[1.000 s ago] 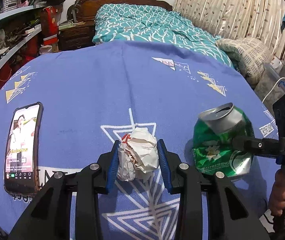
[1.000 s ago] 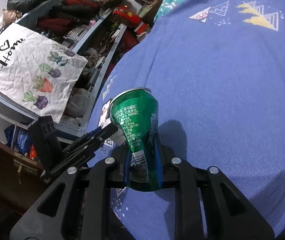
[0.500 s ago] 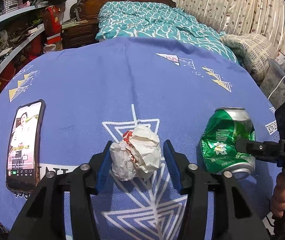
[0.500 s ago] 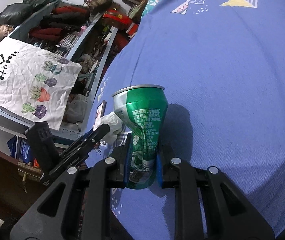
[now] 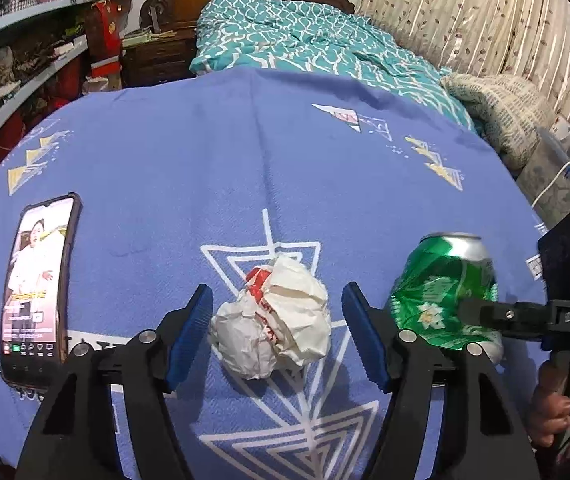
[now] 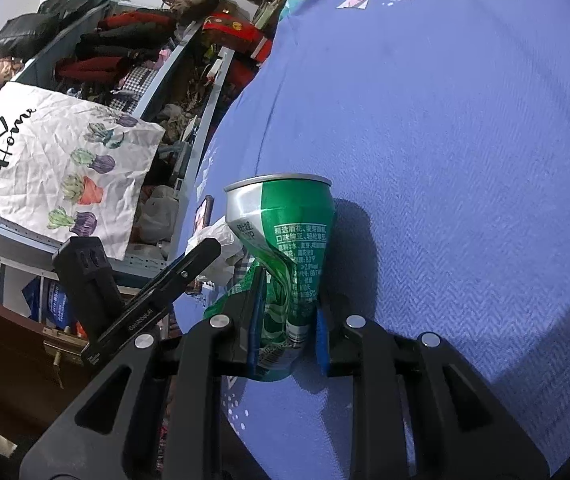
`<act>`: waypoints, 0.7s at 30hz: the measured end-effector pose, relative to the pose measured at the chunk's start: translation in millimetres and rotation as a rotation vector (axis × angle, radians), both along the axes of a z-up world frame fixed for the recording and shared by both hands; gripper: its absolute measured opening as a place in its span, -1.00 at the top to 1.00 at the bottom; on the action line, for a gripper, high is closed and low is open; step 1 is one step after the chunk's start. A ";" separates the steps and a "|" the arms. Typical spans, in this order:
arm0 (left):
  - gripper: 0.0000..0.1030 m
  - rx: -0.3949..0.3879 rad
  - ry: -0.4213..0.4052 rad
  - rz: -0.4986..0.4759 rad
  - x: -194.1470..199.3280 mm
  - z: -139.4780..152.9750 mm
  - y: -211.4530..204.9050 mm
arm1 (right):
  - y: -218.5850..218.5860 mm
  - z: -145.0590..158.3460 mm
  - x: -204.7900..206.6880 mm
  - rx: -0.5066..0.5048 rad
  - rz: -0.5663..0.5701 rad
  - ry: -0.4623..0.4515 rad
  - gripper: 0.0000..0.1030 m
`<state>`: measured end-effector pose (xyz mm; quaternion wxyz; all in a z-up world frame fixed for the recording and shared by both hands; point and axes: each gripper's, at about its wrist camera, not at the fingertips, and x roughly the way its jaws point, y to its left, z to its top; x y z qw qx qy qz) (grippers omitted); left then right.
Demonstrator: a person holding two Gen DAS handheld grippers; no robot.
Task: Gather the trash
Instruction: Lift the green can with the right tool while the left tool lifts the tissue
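Left gripper (image 5: 277,336) has let go: a second ago its blue fingers (image 5: 189,336) pinched the crumpled paper wad (image 5: 275,322), now they're spreading and clear of it on both sides, wad sitting loose on the counter (image 5: 213,168) between them. Right gripper (image 6: 287,332) came down with the crushed green can (image 6: 285,248); can now stands upright on the cloth, fingers easing apart a touch but pads look to be pressing its dented lower body. Reads as both trash items set down together near the front edge, close beside each other, so collecting looks partly done. Surface is a blue cloth with triangle prints; phone (image 5: 35,288) lies at left, screen lit. Bedroom: teal bed (image 5: 305,44), curtains (image 5: 465,20), cluttered shelves (image 6: 133,60).
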<state>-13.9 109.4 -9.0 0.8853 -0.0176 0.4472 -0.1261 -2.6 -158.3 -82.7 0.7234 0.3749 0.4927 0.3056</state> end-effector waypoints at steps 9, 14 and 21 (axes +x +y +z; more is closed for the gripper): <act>0.28 -0.008 0.028 -0.021 4.1 -8.0 -2.2 | -5.2 -4.6 1.3 0.032 0.009 0.004 0.59; 0.32 -0.063 -0.003 -0.066 5.2 10.2 -13.9 | -28.0 9.6 -1.0 0.035 -0.042 -0.049 0.66; 0.32 -0.060 -0.006 -0.211 14.8 22.4 -82.5 | -85.9 17.7 -11.7 0.037 -0.169 -0.080 0.66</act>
